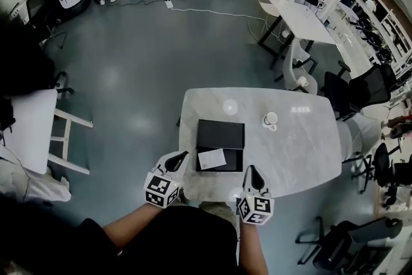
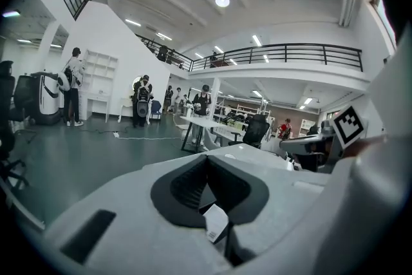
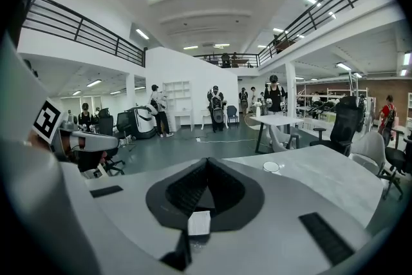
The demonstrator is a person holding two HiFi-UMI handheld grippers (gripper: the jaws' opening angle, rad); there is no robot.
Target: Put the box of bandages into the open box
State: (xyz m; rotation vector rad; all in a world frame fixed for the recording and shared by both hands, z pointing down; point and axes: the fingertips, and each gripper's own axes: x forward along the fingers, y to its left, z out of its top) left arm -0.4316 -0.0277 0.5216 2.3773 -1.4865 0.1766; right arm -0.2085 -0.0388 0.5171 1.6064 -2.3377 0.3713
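The open black box point(image 1: 221, 134) lies on the white marble table point(image 1: 302, 158), its two halves spread flat. A small white box of bandages point(image 1: 212, 158) rests inside the near half. My left gripper point(image 1: 185, 155) hovers shut and empty at the near left of the black box. My right gripper point(image 1: 252, 169) hovers shut and empty at its near right. In the left gripper view the jaws point(image 2: 206, 156) meet at the tips, with the white box point(image 2: 215, 223) showing below them. The right gripper view shows the same: tips together point(image 3: 206, 160), white box point(image 3: 199, 222) beneath.
A white mug point(image 1: 271, 119) stands on the table beyond the black box, to the right. Another white table point(image 1: 26, 129) is at the left, office chairs point(image 1: 360, 90) at the right. Further tables and several people stand at the back of the hall.
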